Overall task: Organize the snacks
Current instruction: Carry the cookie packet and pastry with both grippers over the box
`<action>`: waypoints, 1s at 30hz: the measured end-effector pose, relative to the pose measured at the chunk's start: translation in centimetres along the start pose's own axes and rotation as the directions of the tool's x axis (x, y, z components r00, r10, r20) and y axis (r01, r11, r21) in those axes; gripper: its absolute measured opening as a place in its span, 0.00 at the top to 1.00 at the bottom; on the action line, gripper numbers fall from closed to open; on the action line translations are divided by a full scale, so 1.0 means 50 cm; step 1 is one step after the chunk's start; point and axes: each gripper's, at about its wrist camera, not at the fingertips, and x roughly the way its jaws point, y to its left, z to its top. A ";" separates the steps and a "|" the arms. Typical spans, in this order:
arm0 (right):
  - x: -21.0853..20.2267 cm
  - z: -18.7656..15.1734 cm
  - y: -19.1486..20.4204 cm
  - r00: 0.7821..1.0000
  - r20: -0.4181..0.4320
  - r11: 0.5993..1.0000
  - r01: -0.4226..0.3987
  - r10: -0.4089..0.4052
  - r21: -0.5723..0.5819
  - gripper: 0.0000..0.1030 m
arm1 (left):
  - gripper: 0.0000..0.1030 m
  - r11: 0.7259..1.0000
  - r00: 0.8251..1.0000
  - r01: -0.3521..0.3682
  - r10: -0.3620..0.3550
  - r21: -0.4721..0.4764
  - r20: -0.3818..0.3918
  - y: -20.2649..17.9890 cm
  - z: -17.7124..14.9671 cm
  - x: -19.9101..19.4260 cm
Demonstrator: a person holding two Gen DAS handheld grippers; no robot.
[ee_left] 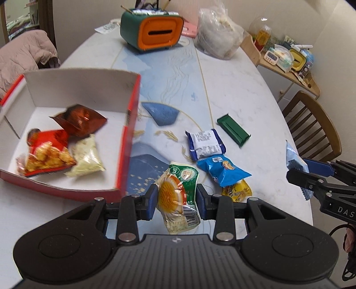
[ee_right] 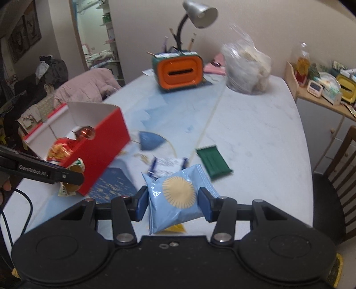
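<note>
My left gripper (ee_left: 176,201) is shut on a green-and-white snack pack with an orange disc (ee_left: 178,195), held above the table. My right gripper (ee_right: 173,203) is shut on a light blue packet with a yellow sunburst (ee_right: 175,197), also lifted. The red box (ee_left: 131,124) with a white inside lies at the left and holds a brown-red pouch (ee_left: 81,120), a red snack bag (ee_left: 46,153) and a pale packet (ee_left: 87,157). On the table lie a blue-and-white packet (ee_left: 205,143), a blue packet (ee_left: 222,170), a yellow packet (ee_left: 237,191) and a green bar (ee_left: 233,129).
An orange-and-green tissue holder (ee_left: 153,31) and a clear plastic bag (ee_left: 218,35) stand at the table's far end. A desk lamp (ee_right: 198,15) rises behind the holder. A wooden chair (ee_left: 311,126) and a cluttered side shelf (ee_left: 287,57) are to the right. A pink coat (ee_left: 24,55) hangs at the left.
</note>
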 end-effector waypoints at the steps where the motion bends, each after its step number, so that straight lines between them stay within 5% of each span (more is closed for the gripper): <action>1: -0.002 0.007 0.013 1.000 0.006 1.000 -0.006 0.006 -0.005 0.55 | 0.66 1.000 1.000 0.001 -0.001 0.000 0.008 0.008 0.002 -0.010; 17: 0.034 0.107 0.229 0.994 0.065 0.991 -0.080 0.087 -0.103 0.55 | 0.66 0.996 0.991 -0.071 0.076 -0.048 0.111 0.187 0.031 -0.128; 30: 0.127 0.166 0.366 0.992 0.049 0.981 -0.105 0.114 -0.164 0.55 | 0.66 0.979 0.975 -0.163 0.179 -0.121 0.132 0.353 0.070 -0.142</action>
